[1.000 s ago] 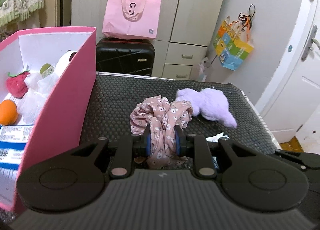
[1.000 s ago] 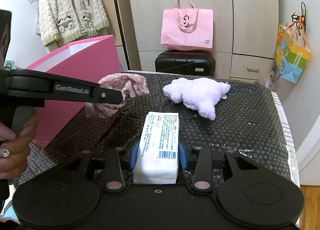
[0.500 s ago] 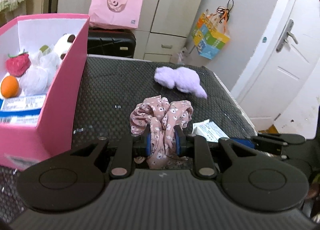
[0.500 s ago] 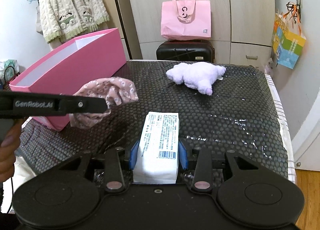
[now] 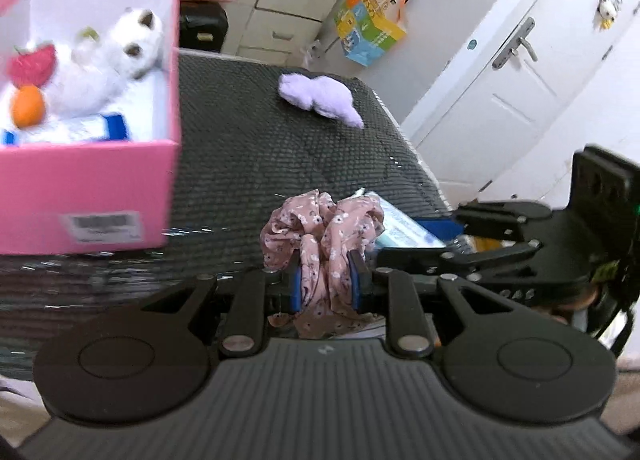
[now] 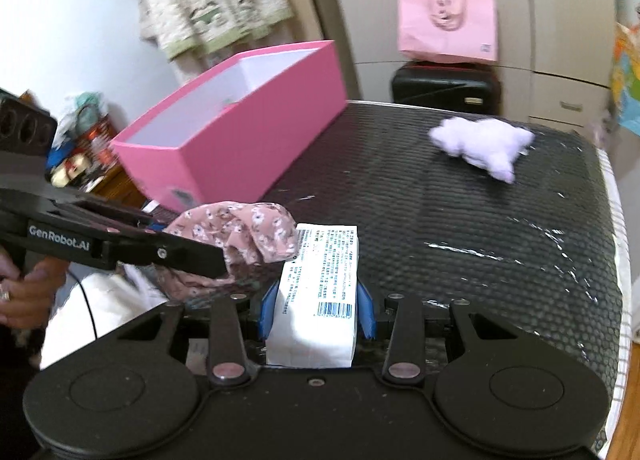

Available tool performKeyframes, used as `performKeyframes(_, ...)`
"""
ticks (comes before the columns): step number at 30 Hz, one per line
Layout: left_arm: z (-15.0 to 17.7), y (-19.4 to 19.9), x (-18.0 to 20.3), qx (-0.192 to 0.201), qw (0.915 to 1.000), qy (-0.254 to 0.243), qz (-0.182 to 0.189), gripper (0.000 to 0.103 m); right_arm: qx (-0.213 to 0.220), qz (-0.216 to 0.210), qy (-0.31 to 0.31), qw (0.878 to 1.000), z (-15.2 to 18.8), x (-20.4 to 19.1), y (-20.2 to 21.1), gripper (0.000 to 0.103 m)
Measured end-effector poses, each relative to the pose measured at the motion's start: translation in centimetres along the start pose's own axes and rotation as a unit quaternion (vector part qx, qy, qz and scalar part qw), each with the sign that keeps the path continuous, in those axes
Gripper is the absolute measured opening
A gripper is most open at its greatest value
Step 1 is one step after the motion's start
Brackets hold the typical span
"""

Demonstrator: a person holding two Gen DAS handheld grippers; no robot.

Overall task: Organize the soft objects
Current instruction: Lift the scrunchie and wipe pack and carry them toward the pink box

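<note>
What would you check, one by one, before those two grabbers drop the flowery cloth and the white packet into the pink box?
1. Left gripper clamped on the floral scrunchie: ok, cloth is pinched between the blue pads.
2. Right gripper clamped on the white tissue pack: ok, pads sit against both sides.
3. Pink box open on top: ok, no lid on it.
4. Room left inside the box: cannot tell; a white plush toy, a strawberry and an orange ball already lie there.
5. Either item above the box yet: not ok, both are beside it, over the black table.
6. Purple plush put away: not ok, it lies on the table.
</note>
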State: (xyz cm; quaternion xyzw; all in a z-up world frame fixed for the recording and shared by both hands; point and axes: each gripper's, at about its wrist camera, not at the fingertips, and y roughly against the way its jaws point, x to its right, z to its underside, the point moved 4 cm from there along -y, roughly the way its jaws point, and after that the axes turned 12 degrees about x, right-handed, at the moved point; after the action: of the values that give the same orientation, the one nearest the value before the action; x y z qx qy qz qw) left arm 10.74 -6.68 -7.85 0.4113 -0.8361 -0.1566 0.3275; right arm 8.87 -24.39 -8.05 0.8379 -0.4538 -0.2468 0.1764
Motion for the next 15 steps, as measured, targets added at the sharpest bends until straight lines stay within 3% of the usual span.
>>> performKeyframes(7,-2.0,6.1,-1.4,0.019,0.9984,-0.033,-0.041,0.021,-0.024,-0.051,0.031,0.998,-2.2,-4.0,0.6,0.045)
performKeyframes(15,-4.3,11.5,-2.6,0.042,0.9949,-0.068,-0.062,0.021,-0.044,-0.121,0.036,0.991,-4.0,-8.3,-0.1,0.045)
